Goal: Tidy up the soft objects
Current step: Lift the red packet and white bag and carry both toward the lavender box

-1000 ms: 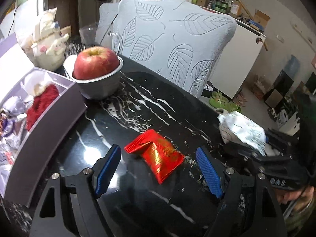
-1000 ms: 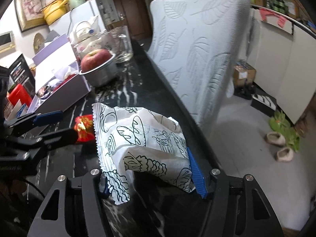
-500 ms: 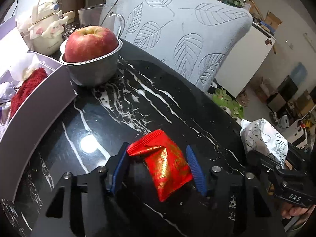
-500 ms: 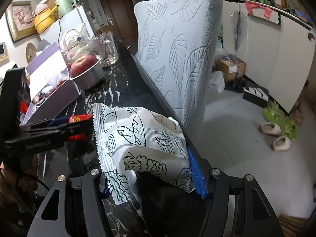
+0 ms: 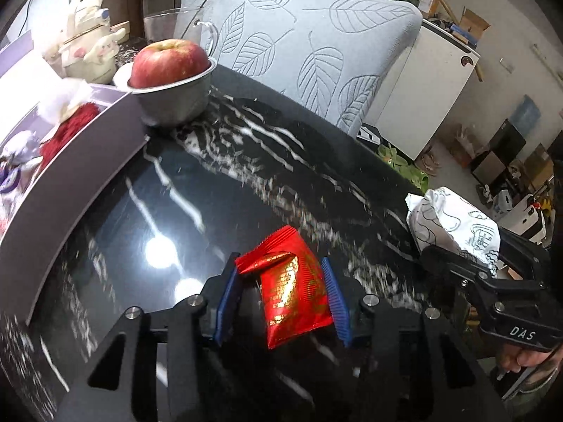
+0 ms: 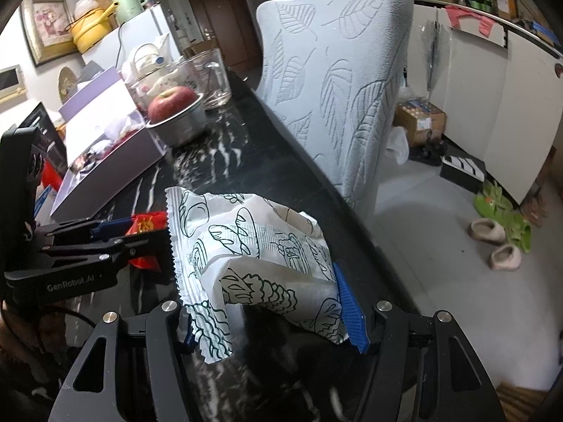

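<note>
My left gripper (image 5: 281,299) is shut on a red foil snack packet (image 5: 292,288) and holds it just above the black marble table (image 5: 218,190). My right gripper (image 6: 271,313) is shut on a white bread-print packet (image 6: 253,246) near the table's right edge. In the right wrist view the left gripper (image 6: 116,235) shows at left with the red packet (image 6: 147,223). In the left wrist view the white packet (image 5: 454,218) shows at right. An open purple box (image 5: 70,161) holding soft items stands at left.
A metal bowl (image 5: 176,95) with a red apple (image 5: 169,61) stands beside the box. A glass jug (image 6: 211,77) and a white plush-shaped kettle (image 5: 88,52) stand behind. A chair with a leaf-pattern cover (image 5: 309,45) is against the table's far edge.
My left gripper has closed on the red packet and lifted it slightly, moving toward the box. The right gripper still holds the white packet and has shifted a little.
</note>
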{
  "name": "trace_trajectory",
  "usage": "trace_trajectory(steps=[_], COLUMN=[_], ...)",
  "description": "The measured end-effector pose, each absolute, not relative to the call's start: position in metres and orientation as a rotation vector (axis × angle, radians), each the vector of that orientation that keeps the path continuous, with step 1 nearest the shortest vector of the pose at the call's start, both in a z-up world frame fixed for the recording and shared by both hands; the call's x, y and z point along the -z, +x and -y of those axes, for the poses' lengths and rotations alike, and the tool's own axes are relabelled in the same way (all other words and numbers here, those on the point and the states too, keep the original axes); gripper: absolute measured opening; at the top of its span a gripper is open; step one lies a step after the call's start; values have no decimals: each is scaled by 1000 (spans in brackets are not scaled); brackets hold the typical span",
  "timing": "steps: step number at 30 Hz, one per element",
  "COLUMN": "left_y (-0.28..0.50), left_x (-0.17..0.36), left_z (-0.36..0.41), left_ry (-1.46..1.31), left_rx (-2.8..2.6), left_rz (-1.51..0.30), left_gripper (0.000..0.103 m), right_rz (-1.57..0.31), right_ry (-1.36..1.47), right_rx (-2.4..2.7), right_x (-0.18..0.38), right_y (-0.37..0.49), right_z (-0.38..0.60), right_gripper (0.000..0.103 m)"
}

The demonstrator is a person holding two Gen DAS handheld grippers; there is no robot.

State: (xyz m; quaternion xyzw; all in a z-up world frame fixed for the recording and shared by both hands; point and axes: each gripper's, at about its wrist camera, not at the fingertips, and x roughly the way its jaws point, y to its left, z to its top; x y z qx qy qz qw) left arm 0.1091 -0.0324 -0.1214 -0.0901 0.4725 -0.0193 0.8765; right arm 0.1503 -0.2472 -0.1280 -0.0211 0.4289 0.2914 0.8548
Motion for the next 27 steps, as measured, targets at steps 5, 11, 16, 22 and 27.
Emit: trace_trajectory(steps=[5, 11, 16, 22, 27], left_y=[78, 40, 30, 39, 40], left_x=[121, 120, 122, 124, 124], left_z=[32, 29, 27, 42, 35], left_ry=[-194, -204, -209, -68, -99], left_rx=[36, 45, 47, -19, -12], left_rz=[-996, -1016, -1016, -1030, -1001], left_gripper=[46, 46, 47, 60, 63], right_rz=[-903, -897, -888, -897, -878], right_ry=[-60, -98, -115, -150, -162], right_rx=[-647, -688, -715, -700, -691], right_x=[127, 128, 129, 135, 136], right_y=[128, 96, 78, 79, 83], right_z=[239, 227, 219, 207, 202], right_gripper=[62, 62, 63, 76, 74])
